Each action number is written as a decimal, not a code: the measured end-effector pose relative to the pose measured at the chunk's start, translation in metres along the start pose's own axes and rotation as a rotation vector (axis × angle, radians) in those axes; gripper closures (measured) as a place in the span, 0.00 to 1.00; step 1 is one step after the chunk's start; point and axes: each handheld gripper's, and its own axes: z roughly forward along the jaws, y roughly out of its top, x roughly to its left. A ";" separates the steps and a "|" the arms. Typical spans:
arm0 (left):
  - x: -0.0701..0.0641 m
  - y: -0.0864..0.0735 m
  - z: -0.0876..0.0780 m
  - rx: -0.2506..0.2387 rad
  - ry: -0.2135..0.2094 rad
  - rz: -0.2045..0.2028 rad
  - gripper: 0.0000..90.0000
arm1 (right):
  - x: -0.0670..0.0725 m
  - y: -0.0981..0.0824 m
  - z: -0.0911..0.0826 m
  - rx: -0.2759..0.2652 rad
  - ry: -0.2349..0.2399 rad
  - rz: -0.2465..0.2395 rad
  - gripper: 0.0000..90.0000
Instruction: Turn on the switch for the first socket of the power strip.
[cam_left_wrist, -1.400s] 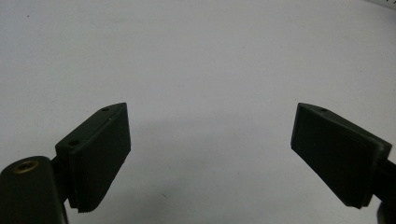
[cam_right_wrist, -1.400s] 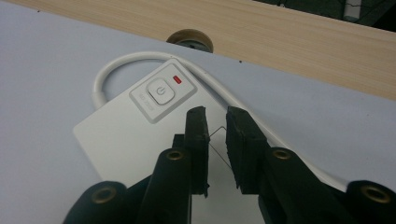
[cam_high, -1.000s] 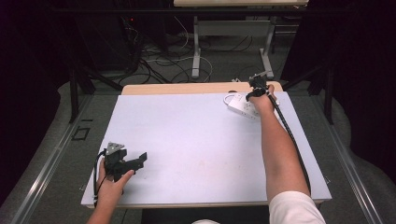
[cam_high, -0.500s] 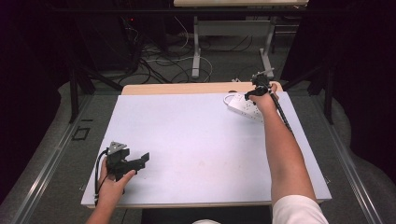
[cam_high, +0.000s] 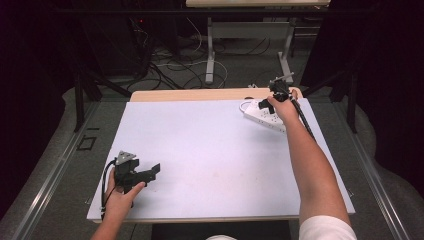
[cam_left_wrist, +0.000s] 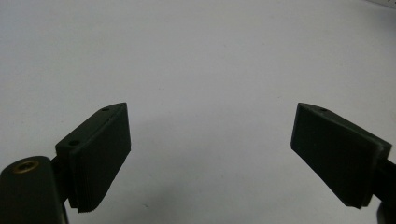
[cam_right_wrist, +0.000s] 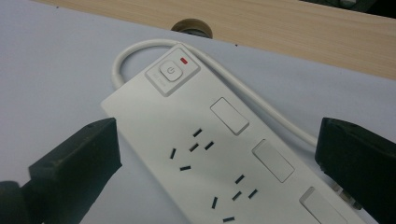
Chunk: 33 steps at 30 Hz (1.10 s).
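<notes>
A white power strip (cam_high: 259, 114) lies at the table's far right corner. In the right gripper view the power strip (cam_right_wrist: 219, 154) shows a power button (cam_right_wrist: 169, 72) with a lit red lamp (cam_right_wrist: 184, 60), several sockets, and a white cable (cam_right_wrist: 261, 100) looping from its end. My right gripper (cam_high: 267, 102) hovers just over it, open, with one jaw on each side of the strip's body (cam_right_wrist: 219, 163). My left gripper (cam_high: 150, 172) rests low at the near left. It is open over the bare white surface (cam_left_wrist: 210, 154) and holds nothing.
A white mat (cam_high: 210, 155) covers most of the wooden table (cam_high: 200, 94). A round cable hole (cam_right_wrist: 191, 27) sits in the wood just beyond the strip. Cables and table legs lie on the floor (cam_high: 200, 65) past the far edge.
My right hand has edged slightly farther out over the power strip. The left gripper has stayed put.
</notes>
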 end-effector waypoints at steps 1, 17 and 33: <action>0.000 0.000 0.000 0.001 0.000 0.000 0.13 | 0.002 -0.001 -0.002 -0.003 0.002 -0.003 0.00; -0.002 0.001 0.000 0.006 0.006 0.019 0.12 | 0.033 -0.009 -0.029 0.000 0.043 -0.102 0.00; -0.004 0.000 0.001 -0.001 -0.003 0.030 0.04 | 0.071 -0.043 -0.064 -0.032 0.150 -0.197 0.00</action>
